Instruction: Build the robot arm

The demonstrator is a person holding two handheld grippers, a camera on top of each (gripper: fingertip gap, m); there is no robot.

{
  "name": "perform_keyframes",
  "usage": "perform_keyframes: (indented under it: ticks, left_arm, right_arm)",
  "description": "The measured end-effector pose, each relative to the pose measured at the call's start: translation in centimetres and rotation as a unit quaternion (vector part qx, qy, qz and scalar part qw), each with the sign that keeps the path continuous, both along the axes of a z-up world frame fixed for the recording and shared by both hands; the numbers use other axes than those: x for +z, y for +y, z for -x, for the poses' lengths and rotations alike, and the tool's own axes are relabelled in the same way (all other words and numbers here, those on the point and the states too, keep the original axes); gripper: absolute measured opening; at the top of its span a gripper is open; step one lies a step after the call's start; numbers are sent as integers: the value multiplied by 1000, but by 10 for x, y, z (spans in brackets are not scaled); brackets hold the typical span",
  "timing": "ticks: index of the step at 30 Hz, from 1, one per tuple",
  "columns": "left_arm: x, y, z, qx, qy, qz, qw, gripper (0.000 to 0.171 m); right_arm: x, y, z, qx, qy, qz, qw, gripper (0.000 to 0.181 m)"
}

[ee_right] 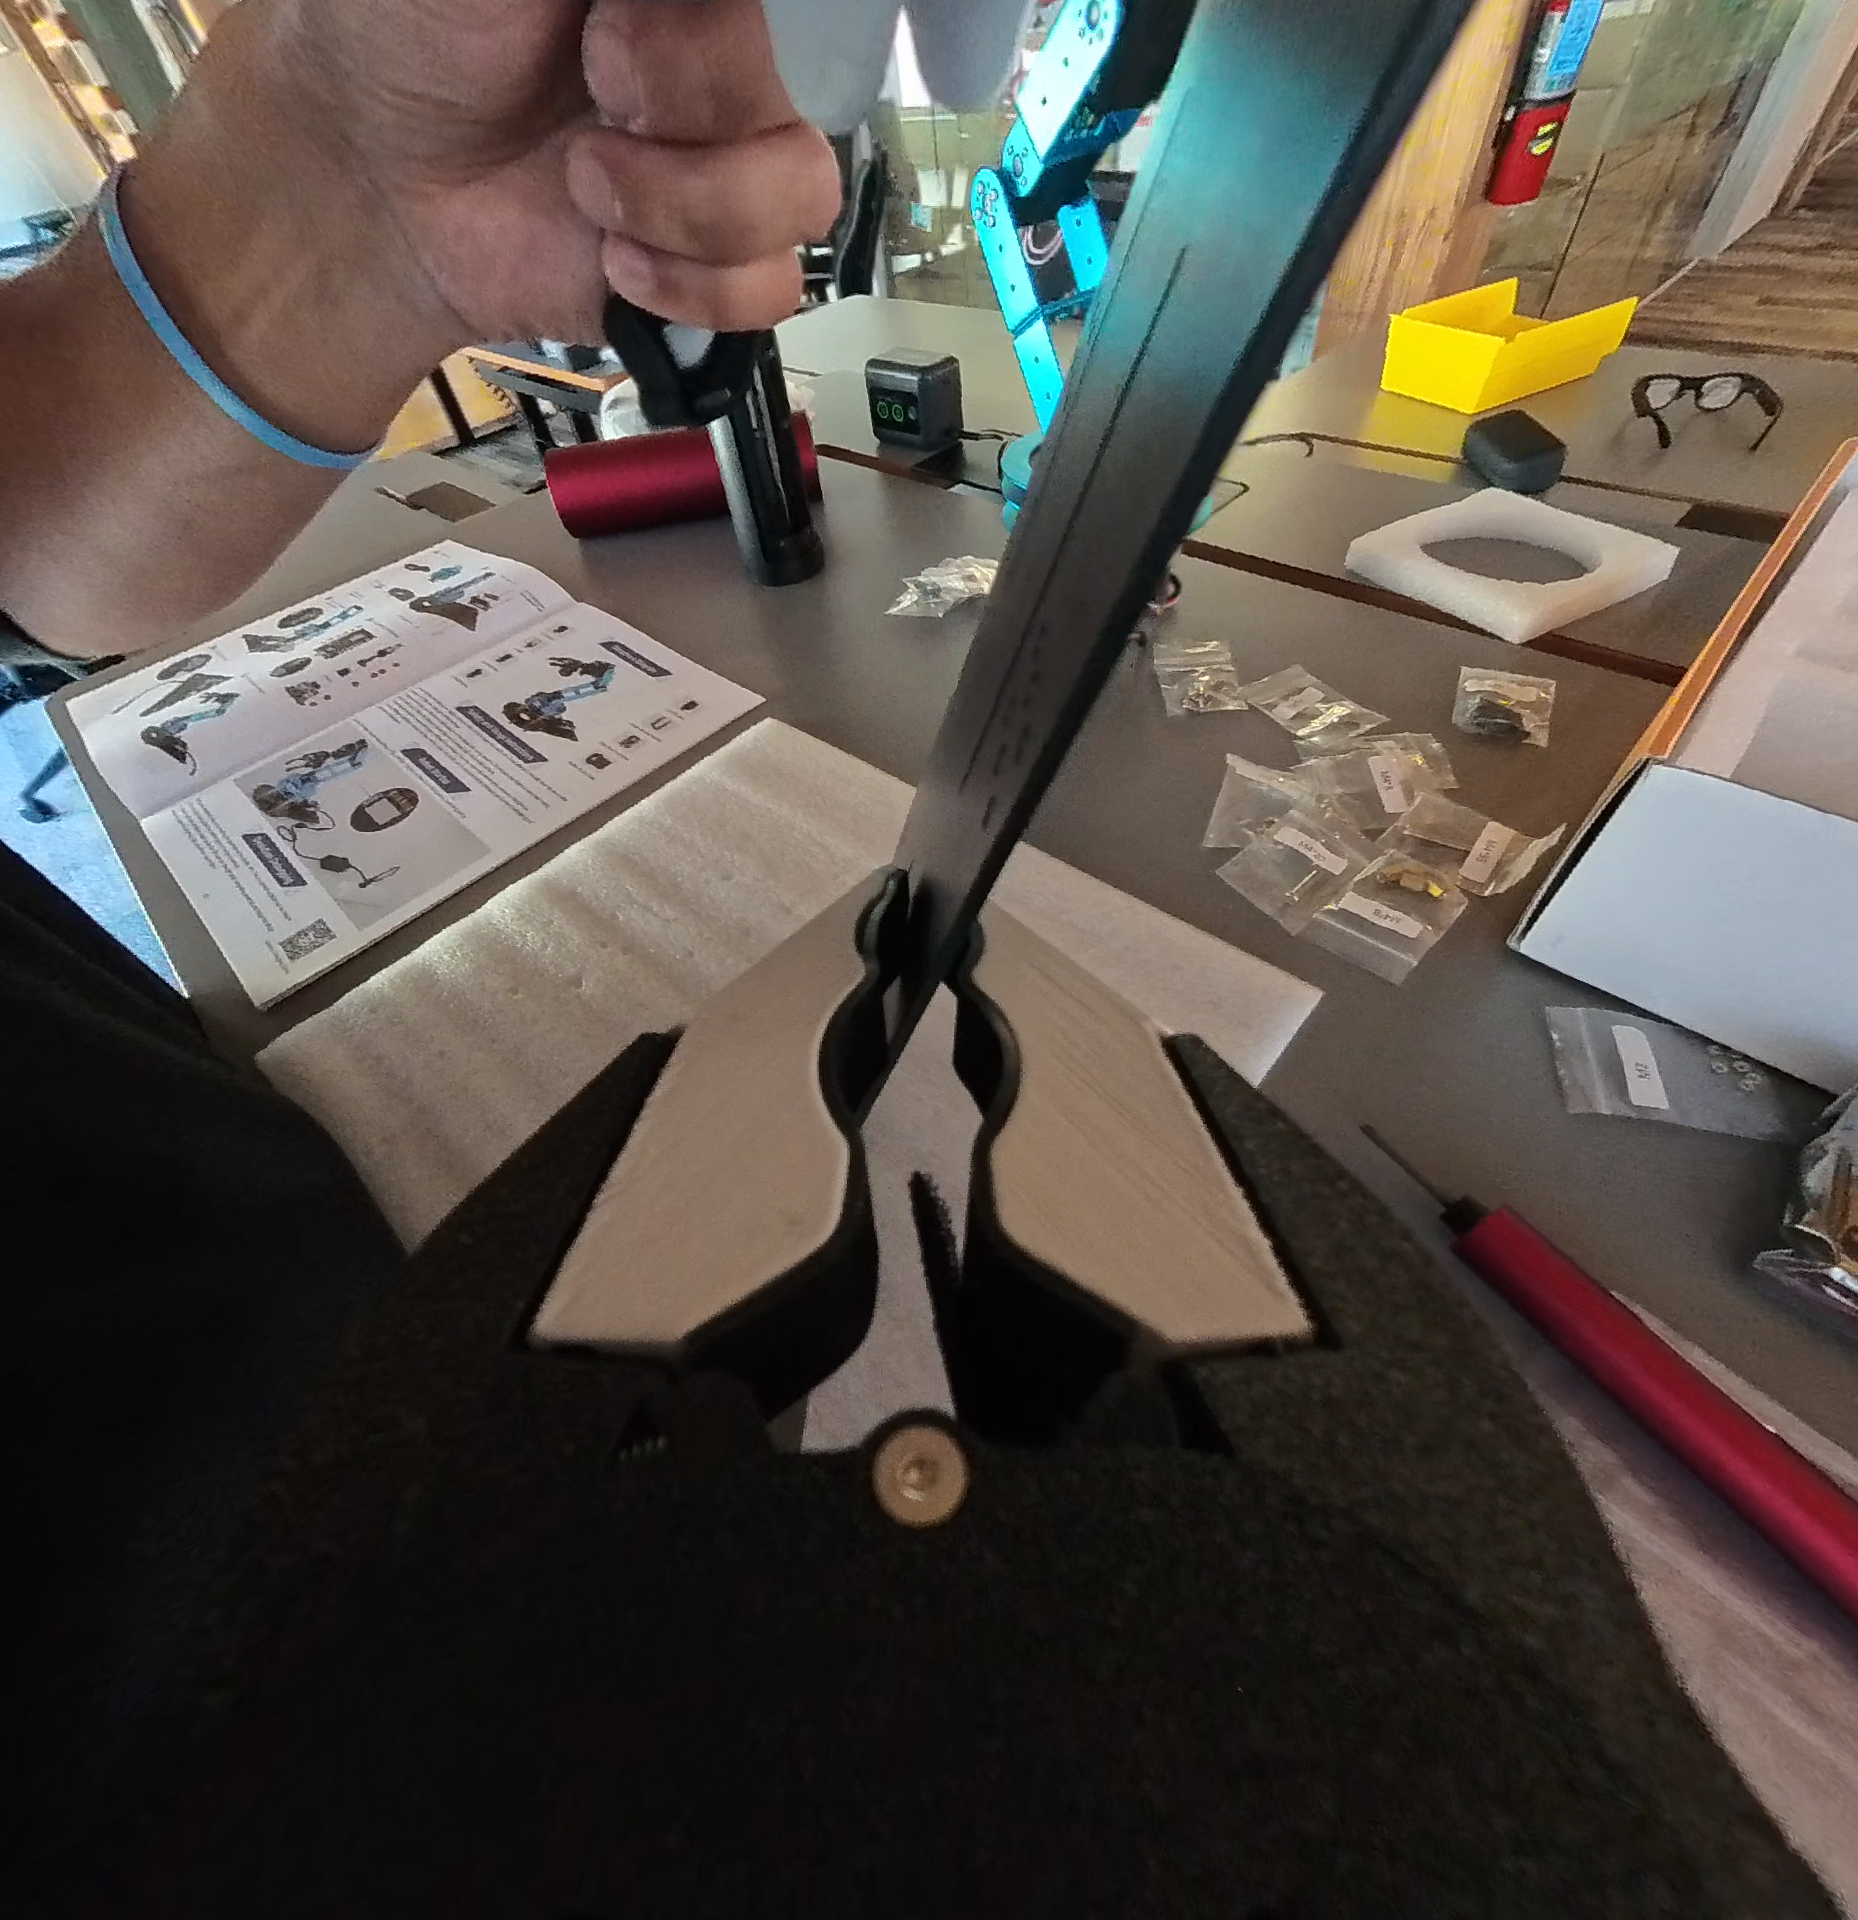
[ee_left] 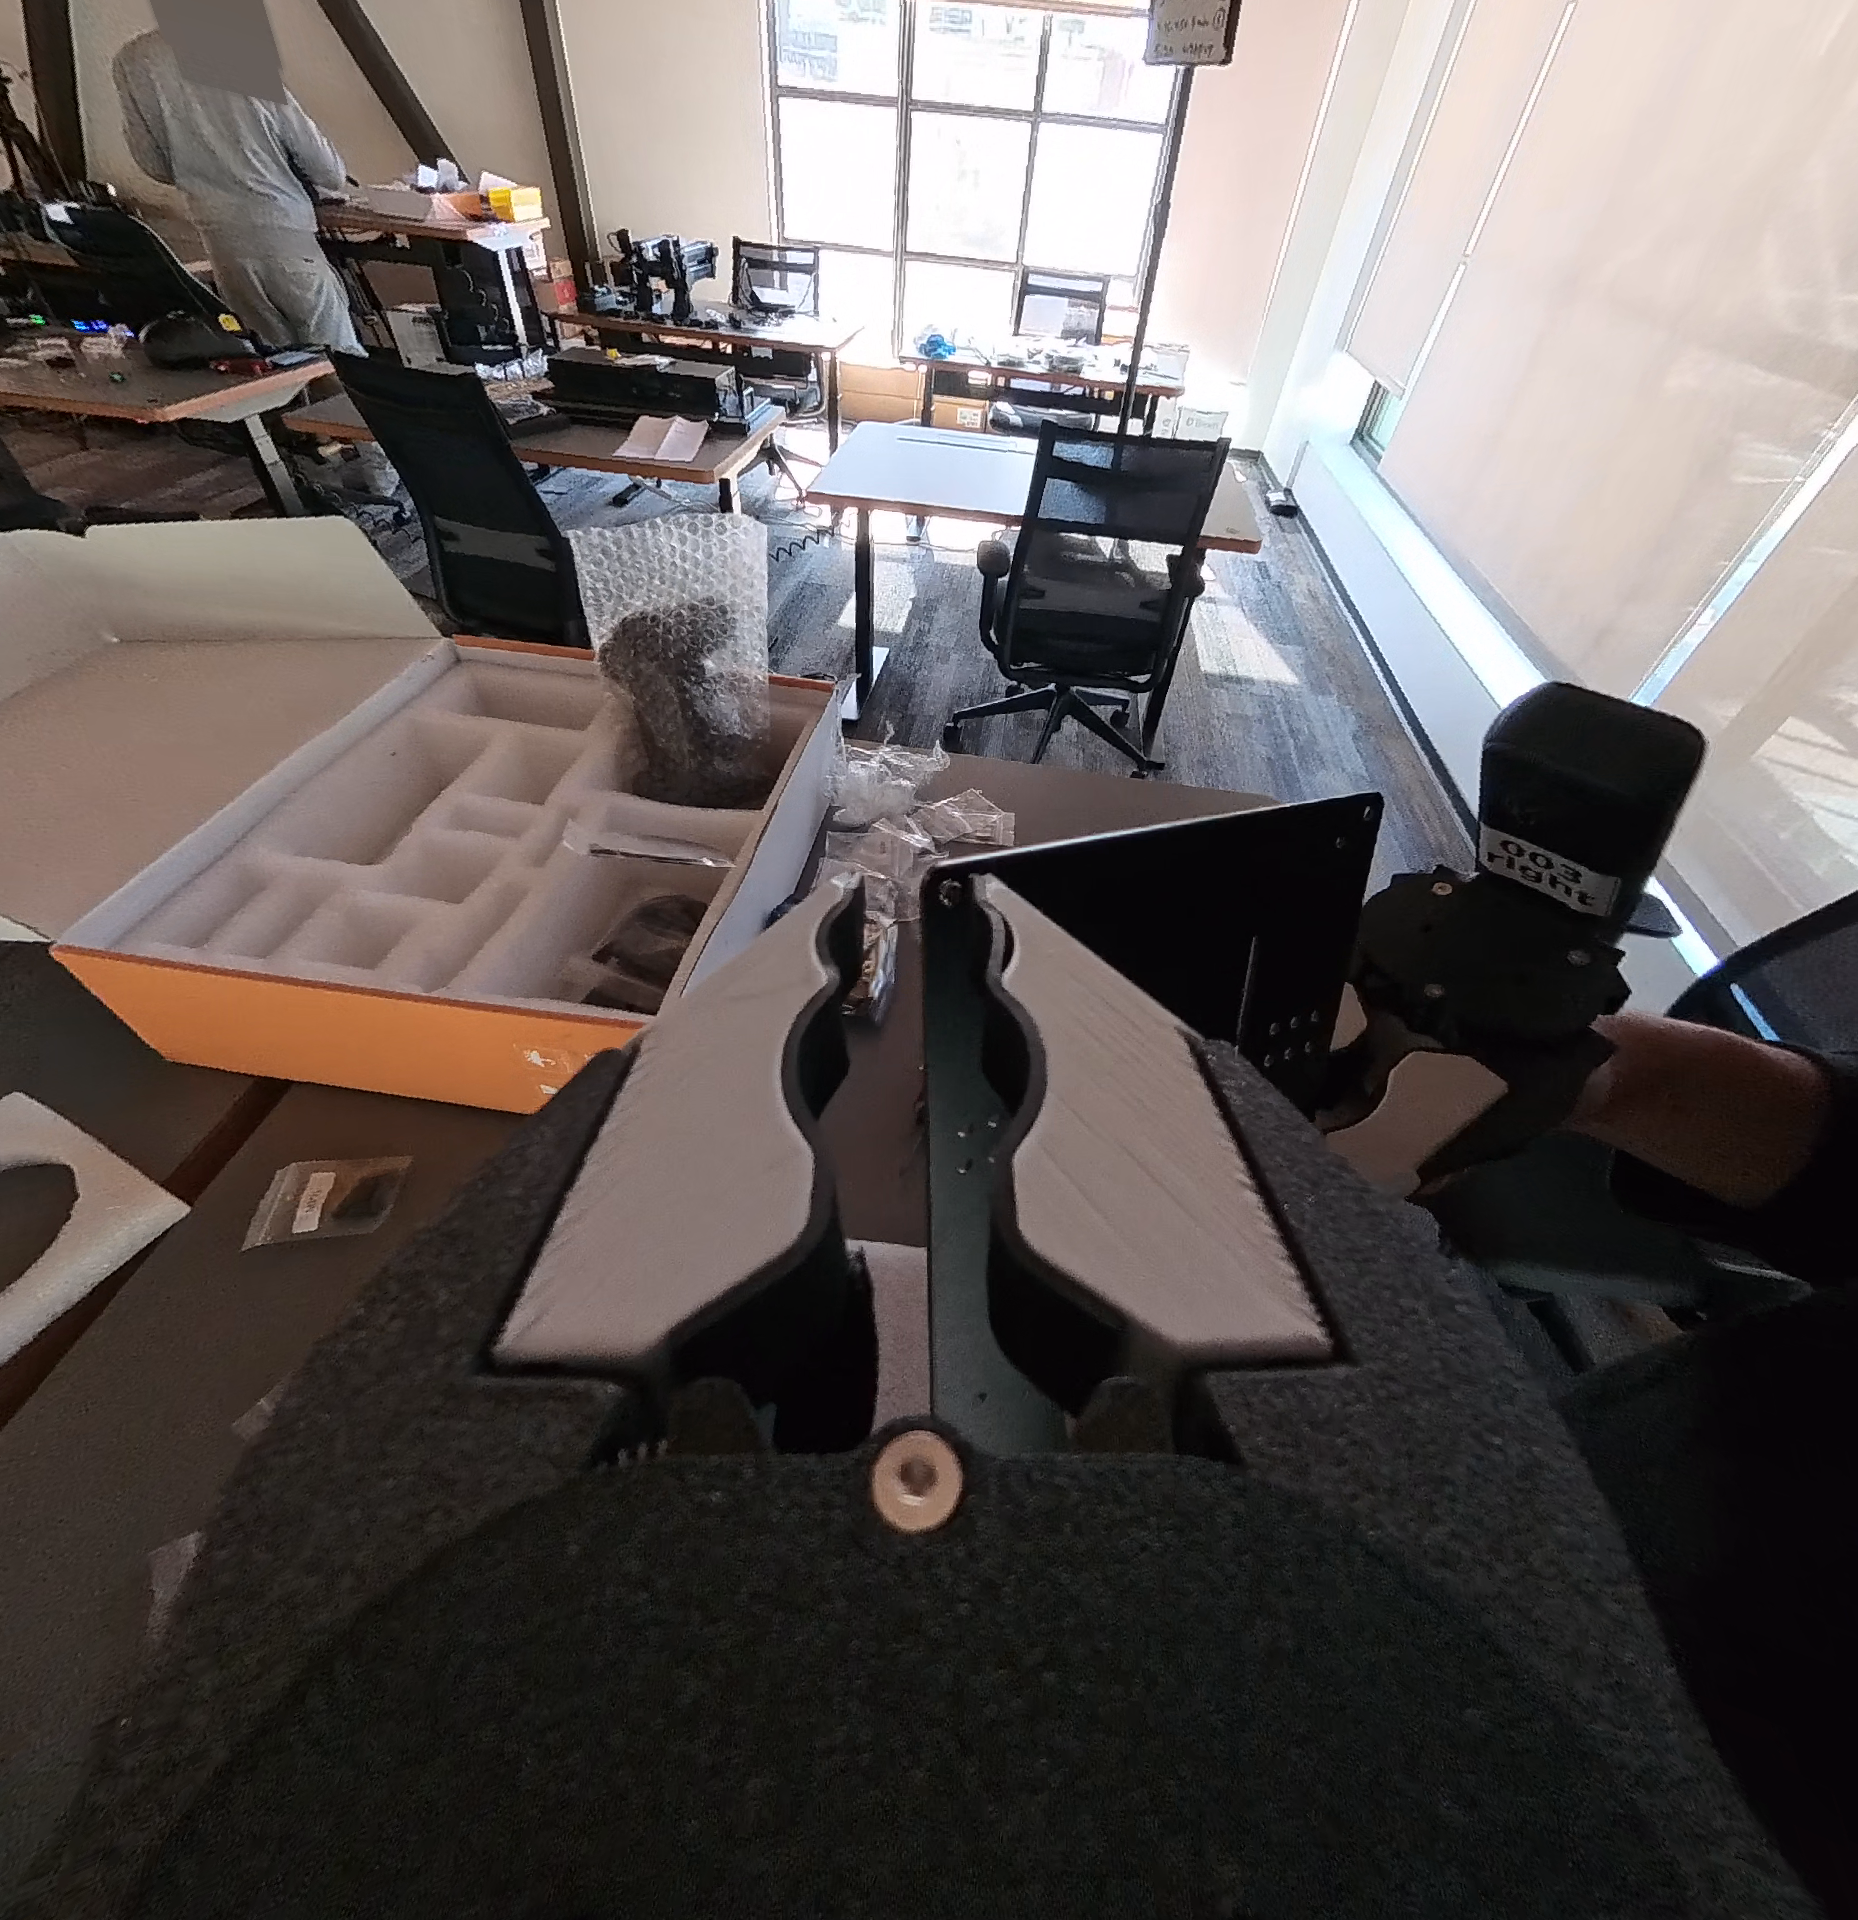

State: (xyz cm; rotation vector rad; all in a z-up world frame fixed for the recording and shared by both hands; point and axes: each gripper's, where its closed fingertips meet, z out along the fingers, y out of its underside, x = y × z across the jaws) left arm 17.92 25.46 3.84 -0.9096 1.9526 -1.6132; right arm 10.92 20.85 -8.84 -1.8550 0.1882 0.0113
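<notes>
A flat black metal plate (ee_left: pixel 1164 914) is held up above the table. In the left wrist view it runs edge-on between the fingers of my left gripper (ee_left: pixel 920 904). It lies against the right finger, and a narrow gap shows beside the left fingertip. My right gripper (ee_right: pixel 925 935) is shut on the plate's lower edge (ee_right: pixel 1143 416) at its fingertips, and the plate rises steeply from there. The right gripper also shows in the left wrist view (ee_left: pixel 1476 966), held by a hand at the plate's far side. A bare hand (ee_right: pixel 437 187) grips the left gripper's handle.
An orange box with white foam compartments (ee_left: pixel 281 997) holds a bubble-wrapped part (ee_left: pixel 686 707). On the table lie small parts bags (ee_right: pixel 1351 831), an open booklet (ee_right: pixel 385 748), a foam sheet (ee_right: pixel 592 966), a red tube (ee_right: pixel 1673 1423) and a foam ring (ee_right: pixel 1507 561). A blue robot arm (ee_right: pixel 1039 260) stands behind. Spacing between my two grippers at the tips: around 15 cm.
</notes>
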Motion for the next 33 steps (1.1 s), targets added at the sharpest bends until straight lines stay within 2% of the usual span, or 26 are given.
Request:
perform_keyframes:
  ticks: [10, 21, 26, 28, 29, 32, 33]
  left_arm:
    - [-1, 10, 2, 16, 3, 29, 999, 18]
    - [-2, 16, 1, 41, -4, 18, 999, 18]
    - [-4, 19, 15, 71, 1, 72, 995, 20]
    - [-8, 16, 22, 92, 2, 99, 991, 27]
    - [-10, 15, 24, 107, 2, 116, 987, 35]
    - [-17, 7, 23, 156, -4, 130, 979, 83]
    - [-21, 5, 21, 174, -6, 118, 978, 93]
  right_arm:
    - [1, 1, 2, 3, -10, 5, 1000, 3]
    - [1, 2, 2, -1, -8, 10, 1000, 3]
    - [2, 4, 1, -21, 0, 10, 1000, 3]
    - [2, 5, 0, -38, 2, 14, 999, 3]
    - [2, 5, -1, -49, 1, 17, 999, 3]
    - [2, 6, -2, -86, -8, 27, 996, 4]
    - [2, 6, -2, -97, -11, 31, 995, 5]
